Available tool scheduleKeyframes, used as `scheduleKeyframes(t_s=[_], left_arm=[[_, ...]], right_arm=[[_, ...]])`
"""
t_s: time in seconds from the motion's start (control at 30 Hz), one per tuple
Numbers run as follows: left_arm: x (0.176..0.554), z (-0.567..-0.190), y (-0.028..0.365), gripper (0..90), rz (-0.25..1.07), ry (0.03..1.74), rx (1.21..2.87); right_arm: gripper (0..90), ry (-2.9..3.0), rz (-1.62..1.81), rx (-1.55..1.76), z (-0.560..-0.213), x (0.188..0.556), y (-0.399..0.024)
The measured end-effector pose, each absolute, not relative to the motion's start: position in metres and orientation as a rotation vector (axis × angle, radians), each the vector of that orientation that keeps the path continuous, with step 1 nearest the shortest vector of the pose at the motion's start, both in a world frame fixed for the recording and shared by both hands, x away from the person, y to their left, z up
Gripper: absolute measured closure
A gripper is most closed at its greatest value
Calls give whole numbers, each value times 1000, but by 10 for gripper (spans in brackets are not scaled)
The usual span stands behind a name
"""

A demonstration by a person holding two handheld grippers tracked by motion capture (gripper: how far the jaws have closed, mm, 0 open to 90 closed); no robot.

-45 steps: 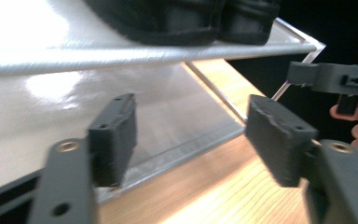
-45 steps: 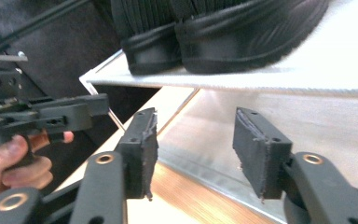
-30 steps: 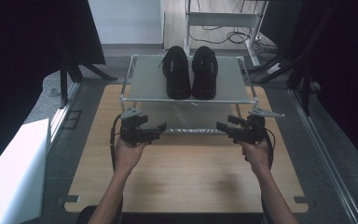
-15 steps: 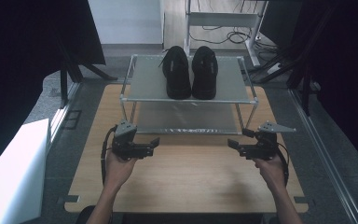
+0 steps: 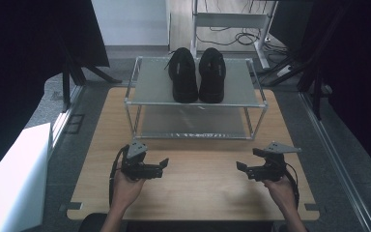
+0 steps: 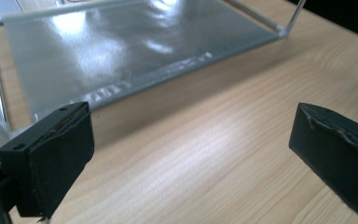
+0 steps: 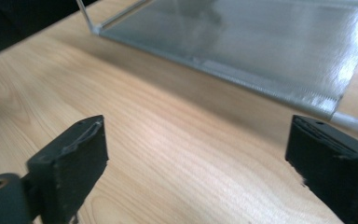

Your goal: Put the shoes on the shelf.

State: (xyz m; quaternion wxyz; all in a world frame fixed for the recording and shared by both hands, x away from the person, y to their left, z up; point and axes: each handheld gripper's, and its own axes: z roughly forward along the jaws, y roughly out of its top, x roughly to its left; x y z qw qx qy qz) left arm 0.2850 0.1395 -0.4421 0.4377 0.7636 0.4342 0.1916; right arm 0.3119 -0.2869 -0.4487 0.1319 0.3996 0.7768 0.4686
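The left tool [image 5: 165, 165] sits low over the bench [image 5: 198, 193], in front of the rack [image 5: 130, 102]; its jaws, which have just been opening, stand wide with only bare wood between them. It points inward across the bench, likely so the hand can rest while nothing needs holding. Behind it, the rack stands at the back of the bench, and the two shoes [image 5: 196, 75] lie side by side on its top shelf, toes toward the person, touching or nearly so, tidily parked as a pair. The lower shelf [image 6: 121, 51] seems to carry nothing and shines in the left gripper view. The right tool [image 5: 241, 167] mirrors the left one, low over the wood and well apart from the rack, jaws just opened wide and gripping nothing. Judging by this, the shoes are stowed and both hands are drawn back clear.
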Motion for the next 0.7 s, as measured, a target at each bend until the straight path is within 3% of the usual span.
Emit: scheduleKeyframes(t_s=[0.23,0.7], left_arm=[[279,-469,142,0,445,1081,1916],[277,-509,122,0,440,1086,2112]], right_arm=[[0,2308,1308,1171,-471,308,-282],[0,2462,1119,1055,-504,305,-266]])
